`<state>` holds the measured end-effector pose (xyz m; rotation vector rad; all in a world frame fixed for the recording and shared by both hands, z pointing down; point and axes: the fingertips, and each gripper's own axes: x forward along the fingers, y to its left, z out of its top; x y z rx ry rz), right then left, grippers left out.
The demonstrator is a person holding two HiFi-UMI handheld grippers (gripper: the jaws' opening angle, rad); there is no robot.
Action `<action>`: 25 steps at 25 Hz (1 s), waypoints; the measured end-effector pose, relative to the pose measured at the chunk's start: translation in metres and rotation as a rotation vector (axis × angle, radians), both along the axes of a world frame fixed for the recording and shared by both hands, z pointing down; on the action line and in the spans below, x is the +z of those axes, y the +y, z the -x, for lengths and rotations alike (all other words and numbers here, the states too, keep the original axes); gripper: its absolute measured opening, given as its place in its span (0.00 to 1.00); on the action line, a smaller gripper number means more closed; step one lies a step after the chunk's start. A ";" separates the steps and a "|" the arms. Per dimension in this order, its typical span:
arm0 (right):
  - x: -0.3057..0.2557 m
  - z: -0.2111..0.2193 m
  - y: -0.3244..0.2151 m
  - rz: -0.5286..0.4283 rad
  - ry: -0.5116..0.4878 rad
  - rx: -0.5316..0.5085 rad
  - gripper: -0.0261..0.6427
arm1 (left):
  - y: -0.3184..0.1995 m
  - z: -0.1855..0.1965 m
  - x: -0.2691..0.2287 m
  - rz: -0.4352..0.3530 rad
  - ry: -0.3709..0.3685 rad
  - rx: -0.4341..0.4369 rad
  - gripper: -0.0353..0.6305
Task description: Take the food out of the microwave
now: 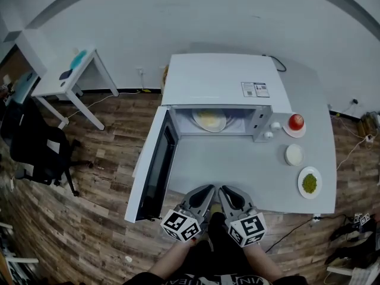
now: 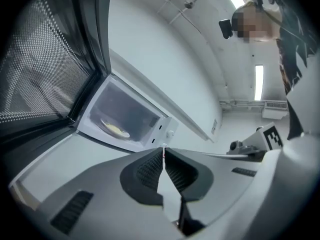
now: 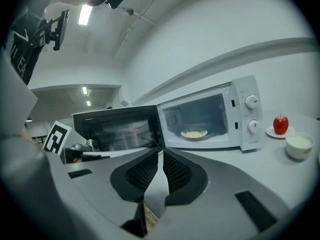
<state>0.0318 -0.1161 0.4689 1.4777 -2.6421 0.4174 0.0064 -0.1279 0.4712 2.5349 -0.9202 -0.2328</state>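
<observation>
**Plate of food waits inside the open microwave; both grippers shut and empty**

Head view: the white box-shaped microwave (image 1: 219,82) stands on the grey table (image 1: 249,177) with its dark-windowed door (image 1: 151,165) swung wide to the left. The shallow pale plate of yellowish food (image 1: 209,120) sits on the oven floor, well apart from both tools. The left gripper (image 1: 205,195) and right gripper (image 1: 228,195) hover side by side at the table's near edge, aimed at the oven.

Left gripper view: the left gripper's (image 2: 164,151) ribbed pads meet with nothing between them. The plate (image 2: 115,129) shows beyond, inside the cavity.

Right gripper view: the right gripper (image 3: 160,154) is likewise closed and holds nothing, pointing roughly level at the plate (image 3: 194,133).

The plate is probably stiff, smooth and breakable, and fairly light. Its thin rim looks like the only place to pinch, best on the near edge. It should be kept level so the food does not slide.
</observation>
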 end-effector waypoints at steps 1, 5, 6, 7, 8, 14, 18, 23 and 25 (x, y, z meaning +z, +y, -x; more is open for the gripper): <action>0.002 -0.003 -0.005 0.006 -0.002 -0.001 0.11 | -0.006 -0.002 0.001 0.003 0.002 -0.006 0.08; 0.005 -0.010 -0.029 0.015 -0.019 -0.002 0.11 | -0.026 -0.007 0.004 0.007 -0.001 -0.023 0.08; 0.006 -0.011 -0.034 0.016 -0.026 -0.004 0.11 | -0.031 -0.008 0.005 0.010 -0.002 -0.028 0.08; 0.007 -0.012 -0.039 0.019 -0.034 -0.006 0.11 | -0.035 -0.009 0.007 0.013 -0.001 -0.032 0.08; 0.008 -0.013 -0.044 0.024 -0.042 -0.007 0.11 | -0.039 -0.009 0.008 0.018 0.001 -0.037 0.08; 0.018 -0.012 -0.069 0.062 -0.087 -0.025 0.11 | -0.059 -0.014 0.017 -0.006 -0.044 -0.052 0.08; 0.024 -0.011 -0.086 0.089 -0.111 -0.027 0.11 | -0.072 -0.011 0.022 -0.015 -0.054 -0.089 0.08; 0.030 -0.014 -0.112 0.117 -0.147 0.008 0.11 | -0.088 -0.005 0.026 -0.014 -0.061 -0.136 0.08; 0.034 -0.017 -0.123 0.132 -0.167 0.029 0.11 | -0.094 -0.003 0.028 -0.018 -0.070 -0.157 0.08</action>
